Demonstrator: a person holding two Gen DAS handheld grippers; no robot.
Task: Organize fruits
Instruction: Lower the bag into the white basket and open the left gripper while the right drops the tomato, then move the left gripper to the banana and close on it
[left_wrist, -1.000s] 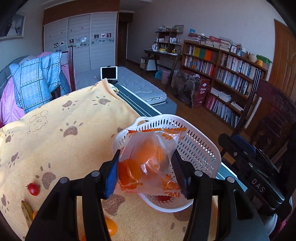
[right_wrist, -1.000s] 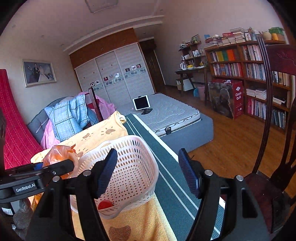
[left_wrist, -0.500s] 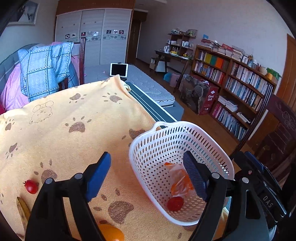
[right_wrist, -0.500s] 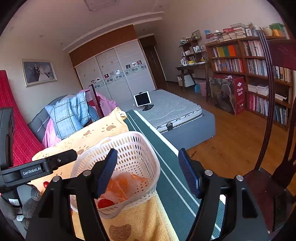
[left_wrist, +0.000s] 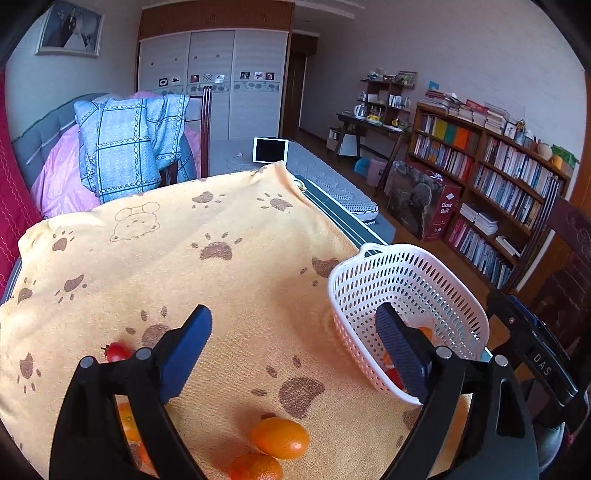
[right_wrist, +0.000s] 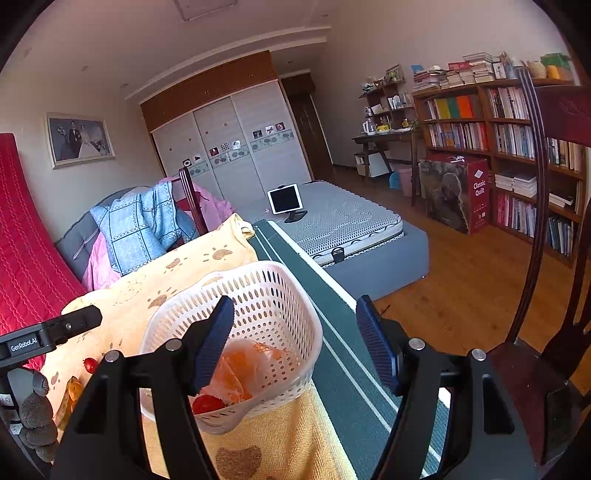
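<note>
A white perforated basket (left_wrist: 406, 266) stands at the right edge of the yellow paw-print cloth (left_wrist: 221, 280). A plastic bag of oranges (right_wrist: 240, 365) and a red tomato (right_wrist: 207, 404) lie inside it. My left gripper (left_wrist: 291, 328) hovers over the cloth left of the basket, its jaws opening with nothing between them. Two loose oranges (left_wrist: 280, 437) lie below it, another orange (left_wrist: 127, 421) sits behind its left finger, and a cherry tomato (left_wrist: 117, 351) is at the left. My right gripper (right_wrist: 293, 321) stands open and empty at the basket's near rim (right_wrist: 258, 280).
A green striped table edge (right_wrist: 332, 332) runs beside the basket. A dark wooden chair (right_wrist: 546, 221) stands to the right. A gloved hand (right_wrist: 37, 424) holds the left gripper. A bed, a chair draped with clothes and bookshelves lie beyond.
The left gripper let the bag of oranges go into the basket, opened its jaws wide and drew back to the left over the cloth. The right gripper has not moved.
</note>
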